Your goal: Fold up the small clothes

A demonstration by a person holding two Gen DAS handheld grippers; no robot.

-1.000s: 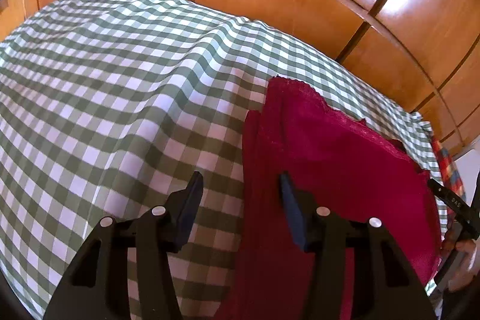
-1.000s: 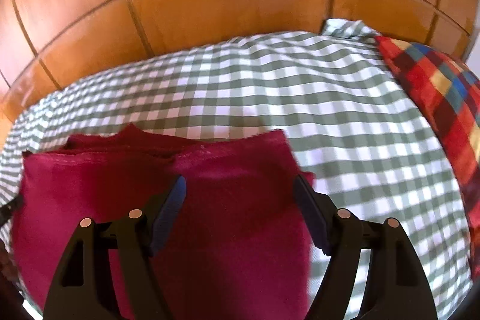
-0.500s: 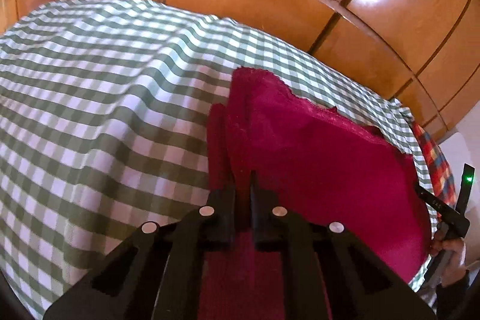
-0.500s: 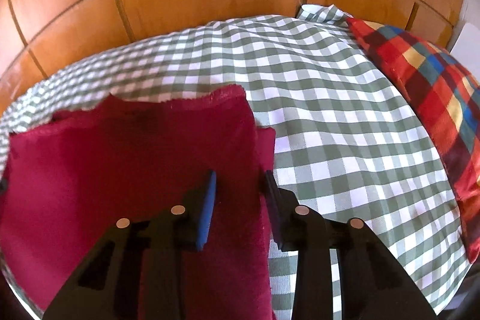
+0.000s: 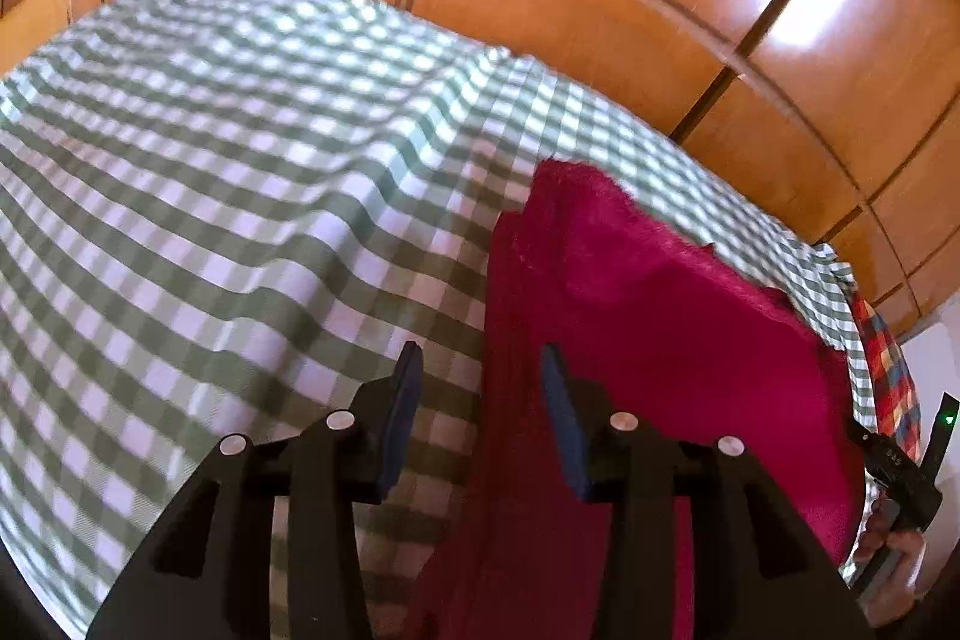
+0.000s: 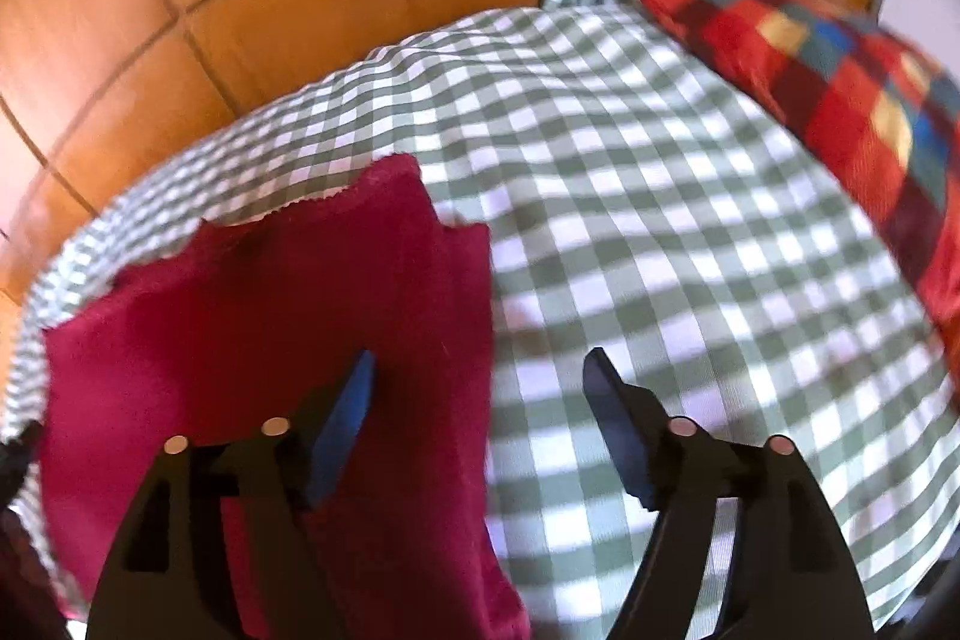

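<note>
I see the crimson cloth [image 5: 660, 328] lying folded on the green-checked bedspread [image 5: 240, 196], toward its near edge; my left gripper [image 5: 480, 400] hangs over the cloth's left edge, jaws opening, pinching nothing; my right gripper [image 6: 480, 400] straddles its right edge, jaws opening wide, clear of fabric; a multicoloured plaid pillow [image 6: 840, 76] lies at the bedspread's right edge.

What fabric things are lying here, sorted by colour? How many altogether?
Crimson red folded cloth: 1
Green-and-white checked bed cover: 1
Red, blue and yellow checked pillow: 1
Total: 3
</note>
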